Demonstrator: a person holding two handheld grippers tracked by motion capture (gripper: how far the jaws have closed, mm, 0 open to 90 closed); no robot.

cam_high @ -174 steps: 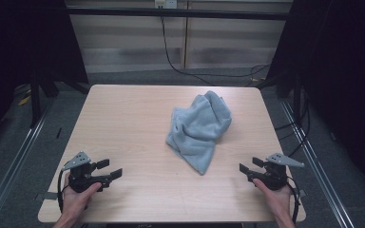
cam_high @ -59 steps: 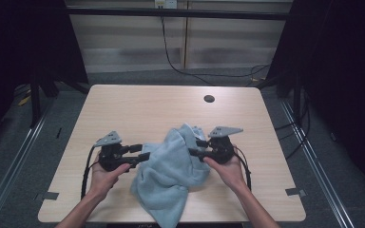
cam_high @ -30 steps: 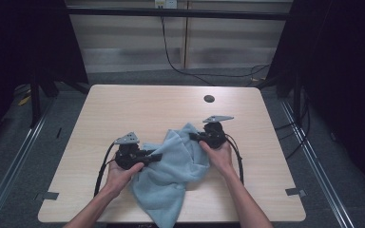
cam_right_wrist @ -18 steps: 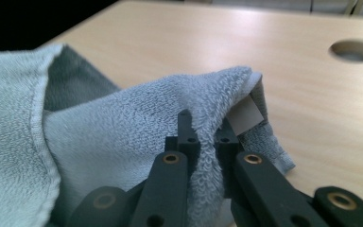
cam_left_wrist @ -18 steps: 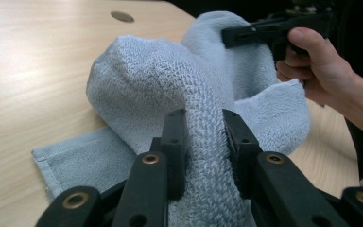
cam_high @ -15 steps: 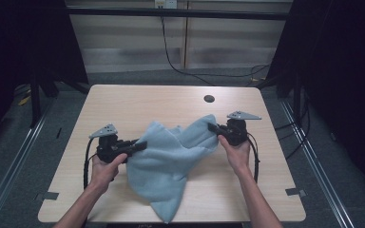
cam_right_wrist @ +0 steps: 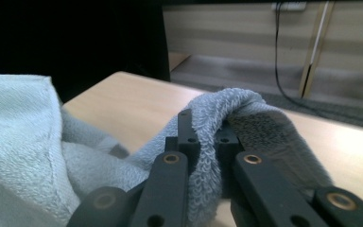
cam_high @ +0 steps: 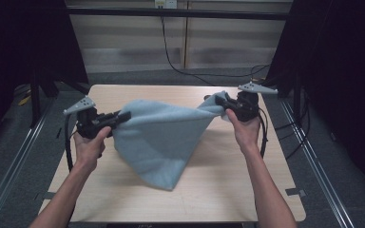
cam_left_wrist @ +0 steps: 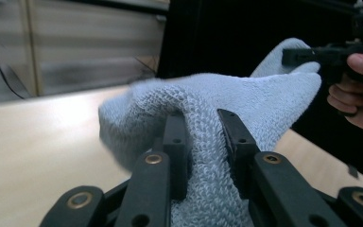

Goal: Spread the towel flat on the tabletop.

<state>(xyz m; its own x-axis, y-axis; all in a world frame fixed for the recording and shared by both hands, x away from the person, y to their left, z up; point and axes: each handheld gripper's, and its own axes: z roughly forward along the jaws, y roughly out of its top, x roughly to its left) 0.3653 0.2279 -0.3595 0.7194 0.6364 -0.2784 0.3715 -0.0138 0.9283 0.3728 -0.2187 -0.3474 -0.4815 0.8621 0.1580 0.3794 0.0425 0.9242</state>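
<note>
A light blue towel (cam_high: 164, 137) hangs stretched between the two grippers above the wooden table (cam_high: 218, 190), its lower point drooping to the tabletop. My left gripper (cam_high: 122, 116) is shut on the towel's left corner; in the left gripper view the towel (cam_left_wrist: 208, 109) bunches between the black jaws of that gripper (cam_left_wrist: 202, 130). My right gripper (cam_high: 217, 100) is shut on the right corner, held a little higher and farther back. In the right gripper view the towel (cam_right_wrist: 227, 106) folds over the jaws of that gripper (cam_right_wrist: 205, 125).
Metal rails (cam_high: 19, 152) run along both sides of the table. A black cable (cam_high: 171, 52) hangs down the back wall. The person's forearms (cam_high: 261, 190) reach in from the near edge.
The towel lay crumpled on the table with both grippers at the near corners. Both grippers took hold of it, lifted it and have drawn apart, spreading it wider than half a second ago.
</note>
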